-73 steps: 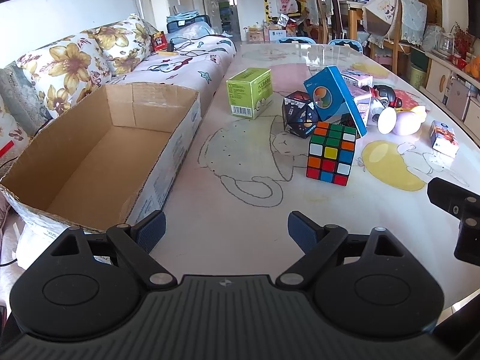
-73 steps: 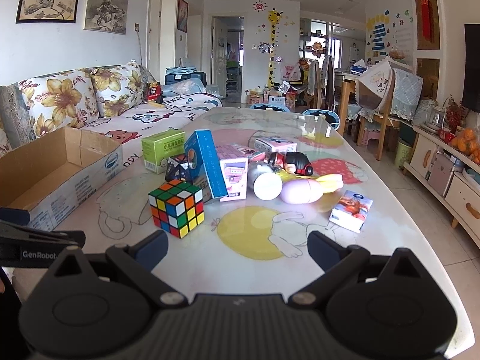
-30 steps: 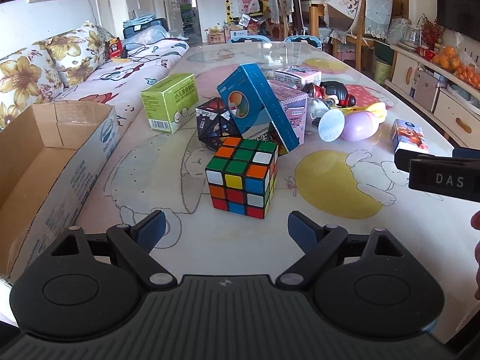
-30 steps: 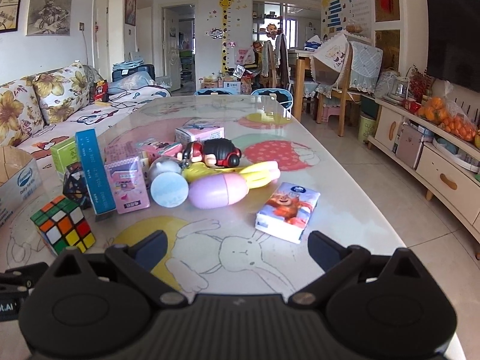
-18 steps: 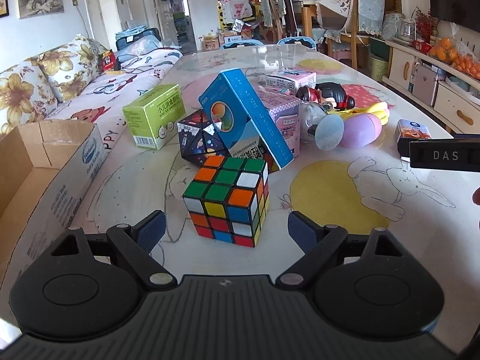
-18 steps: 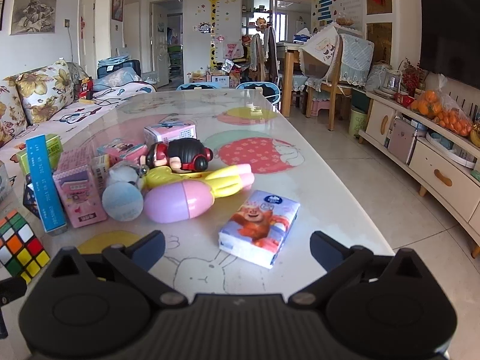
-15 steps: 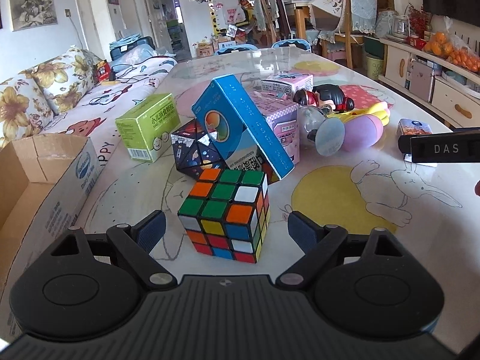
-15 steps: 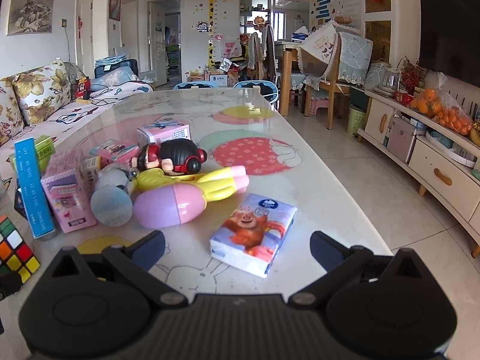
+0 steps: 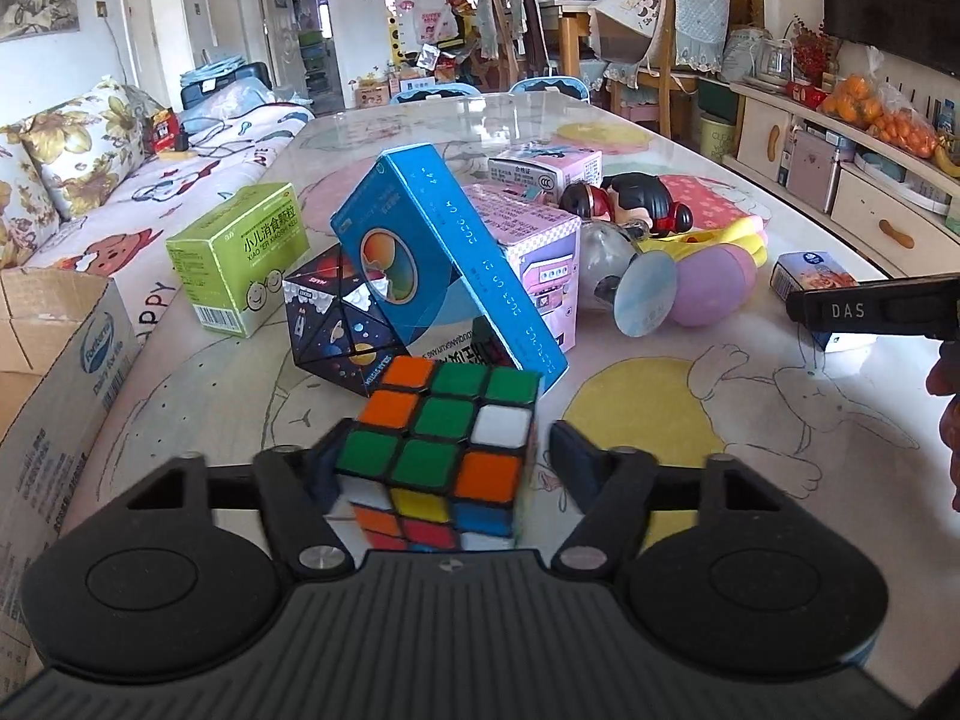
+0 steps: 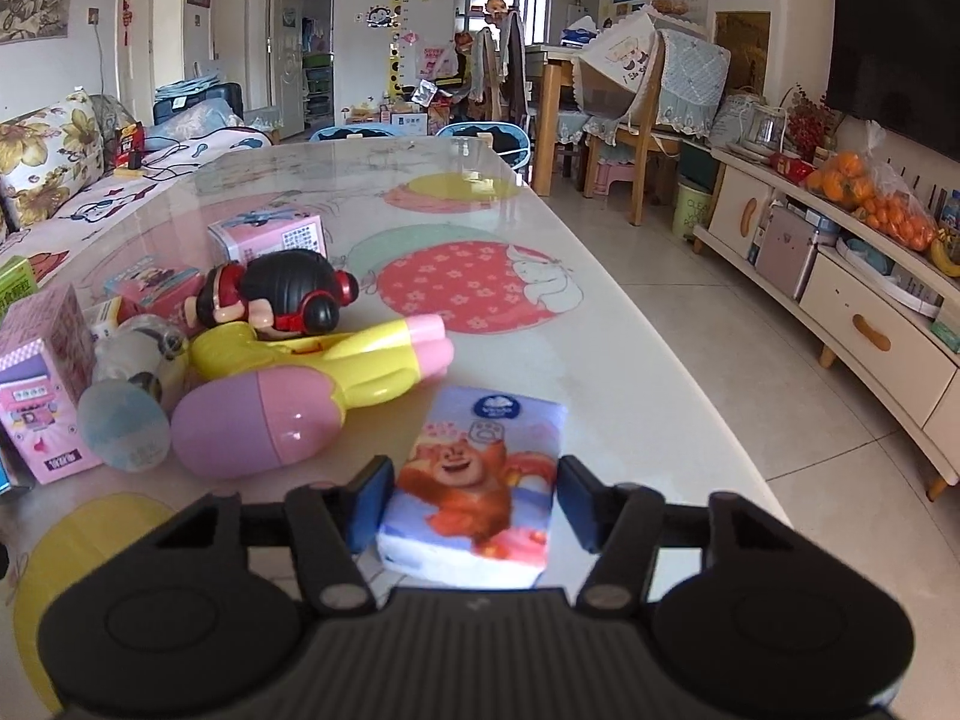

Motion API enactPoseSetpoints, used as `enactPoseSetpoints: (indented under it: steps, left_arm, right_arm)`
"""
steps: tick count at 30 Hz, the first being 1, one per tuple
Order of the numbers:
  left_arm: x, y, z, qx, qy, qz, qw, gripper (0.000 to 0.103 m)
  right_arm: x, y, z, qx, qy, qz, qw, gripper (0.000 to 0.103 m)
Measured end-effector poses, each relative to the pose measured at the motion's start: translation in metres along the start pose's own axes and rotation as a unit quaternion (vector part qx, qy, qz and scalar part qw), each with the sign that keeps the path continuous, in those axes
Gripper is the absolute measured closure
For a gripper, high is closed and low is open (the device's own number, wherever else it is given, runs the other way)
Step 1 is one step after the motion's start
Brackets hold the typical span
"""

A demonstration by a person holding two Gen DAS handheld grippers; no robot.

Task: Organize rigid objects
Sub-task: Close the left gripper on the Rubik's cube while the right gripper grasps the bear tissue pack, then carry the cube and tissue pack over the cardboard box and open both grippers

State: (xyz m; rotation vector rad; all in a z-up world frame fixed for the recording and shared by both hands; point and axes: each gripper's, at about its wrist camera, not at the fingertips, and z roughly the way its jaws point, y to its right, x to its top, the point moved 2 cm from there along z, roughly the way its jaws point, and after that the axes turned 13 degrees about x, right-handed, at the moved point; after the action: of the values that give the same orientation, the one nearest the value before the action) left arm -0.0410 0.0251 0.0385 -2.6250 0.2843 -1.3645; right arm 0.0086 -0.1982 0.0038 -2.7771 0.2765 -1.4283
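A Rubik's cube stands on the table between the fingers of my left gripper. The jaws are open; the left pad touches or nearly touches the cube, and a gap remains on the right. A tissue pack with a bear picture lies between the fingers of my right gripper. Those jaws are open too, with small gaps on both sides. Behind the cube lean a blue box, a dark patterned cube and a pink box.
A green box and an open cardboard box sit at the left. A doll head, a yellow toy, a purple egg and pink boxes lie left of the tissue pack. The table's right edge drops to the floor.
Both grippers have moved forward. The Rubik's cube now sits between the left fingers and the tissue pack between the right fingers. Both pairs of jaws have narrowed.
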Motion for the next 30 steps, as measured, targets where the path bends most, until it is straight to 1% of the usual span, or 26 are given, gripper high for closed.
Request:
enactPoseSetpoints:
  steps: [1,3,4,7,11,16,19,23,27,30]
  left_arm:
    - [0.0,-0.002,-0.001,-0.006,-0.001,-0.008,0.9999,0.028]
    - [0.0,-0.003,-0.004,-0.016,-0.002,-0.019,0.9997,0.038]
    - [0.0,-0.004,-0.007,-0.021,-0.002,-0.022,0.9995,0.039]
    - [-0.001,-0.009,-0.014,-0.017,-0.008,-0.027,0.9995,0.04]
    - [-0.004,-0.018,-0.026,-0.015,-0.001,-0.039,0.9991,0.04]
    - [0.0,-0.036,-0.046,-0.004,0.005,-0.05,0.9987,0.04]
    - [0.002,-0.053,-0.062,0.007,0.012,-0.061,0.998,0.04]
    - [0.008,-0.081,-0.077,0.028,0.023,-0.082,0.996,0.04]
    - [0.014,-0.111,-0.086,0.059,0.031,-0.099,0.9929,0.04]
    - [0.014,-0.13,-0.091,0.083,0.033,-0.119,0.9888,0.04]
  right_arm:
    - [0.0,0.0,-0.001,0.0,0.001,0.003,1.0,0.052]
    - [-0.001,-0.001,-0.003,0.0,0.002,0.008,1.0,0.052]
    - [-0.001,-0.001,-0.005,-0.001,0.003,0.009,1.0,0.052]
    - [-0.003,-0.006,-0.013,0.0,0.007,0.008,1.0,0.052]
    - [-0.006,-0.019,-0.025,0.004,0.01,-0.002,1.0,0.052]
    - [-0.006,-0.042,-0.049,0.023,0.032,-0.013,0.999,0.052]
    - [-0.004,-0.063,-0.062,0.046,0.045,-0.023,0.998,0.052]
    - [-0.003,-0.1,-0.077,0.094,0.053,-0.053,0.993,0.052]
    - [0.0,-0.144,-0.091,0.145,0.058,-0.095,0.983,0.052]
    - [0.003,-0.179,-0.1,0.19,0.062,-0.121,0.972,0.052]
